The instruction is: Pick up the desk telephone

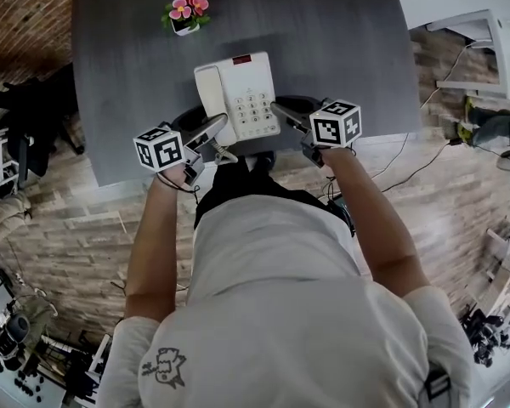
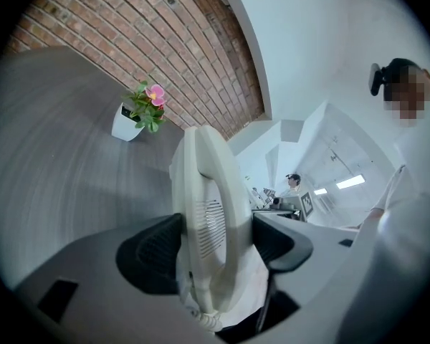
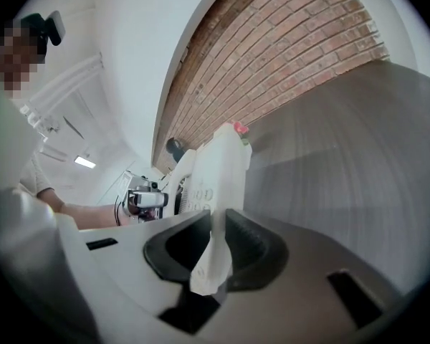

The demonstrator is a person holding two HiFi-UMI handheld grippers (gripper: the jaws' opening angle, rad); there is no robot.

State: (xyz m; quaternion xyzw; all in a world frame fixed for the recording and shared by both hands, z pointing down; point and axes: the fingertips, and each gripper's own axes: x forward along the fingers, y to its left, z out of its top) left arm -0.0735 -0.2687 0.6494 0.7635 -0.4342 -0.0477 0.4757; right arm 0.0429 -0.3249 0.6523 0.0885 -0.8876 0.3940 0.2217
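Soft, even light fills every view, ceiling strip lights (image 2: pixel 350 182) glare white, fisheye distortion bends the brick wall (image 2: pixel 129 34) and blackens the corners, and the counter (image 2: pixel 50 142) smears with motion blur.

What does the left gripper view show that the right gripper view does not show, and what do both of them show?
Only the left gripper view: the curved handset of the white plastic desk telephone, with its slotted earpiece and coiled cord, clamped in the left claw.
Only the right gripper view: the keypad buttons and the base's thin edge, pinched in the right claw.
Both: the telephone itself, the grey table and the red brick wall.
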